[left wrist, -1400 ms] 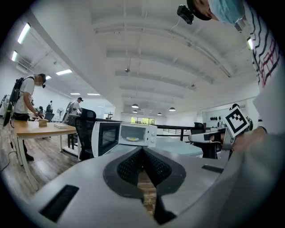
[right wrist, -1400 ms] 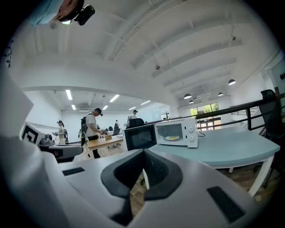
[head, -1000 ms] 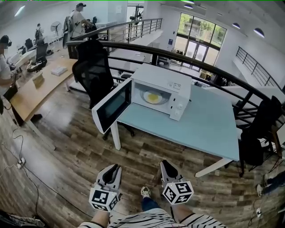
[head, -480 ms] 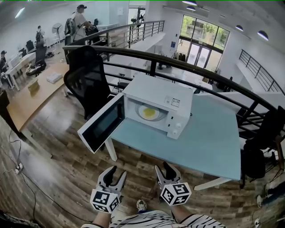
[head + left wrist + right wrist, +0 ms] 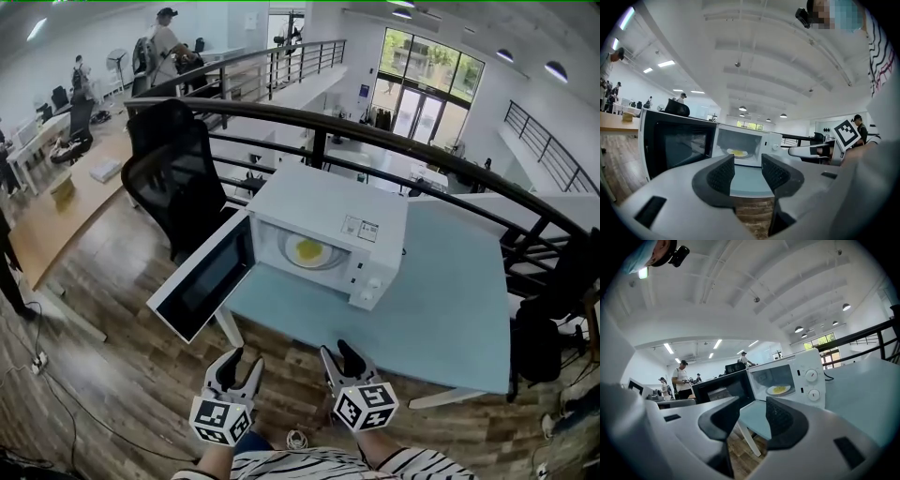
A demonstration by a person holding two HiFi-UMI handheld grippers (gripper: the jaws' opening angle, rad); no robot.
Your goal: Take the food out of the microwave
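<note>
While the left gripper (image 5: 242,362) and right gripper (image 5: 336,352) gape empty, the microwave (image 5: 328,211) faces them, food (image 5: 307,249) flat inside.

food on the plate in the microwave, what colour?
Yellow food on a white plate, clearest in the head view.

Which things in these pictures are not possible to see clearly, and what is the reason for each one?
1. Food inside the microwave: yellow, but too small in every view to name.
2. Label on the microwave top, head view: print too small to read.
3. Upper dial, right gripper view: markings too small to read.
4. Back of the microwave: faces away from all three cameras.
</note>
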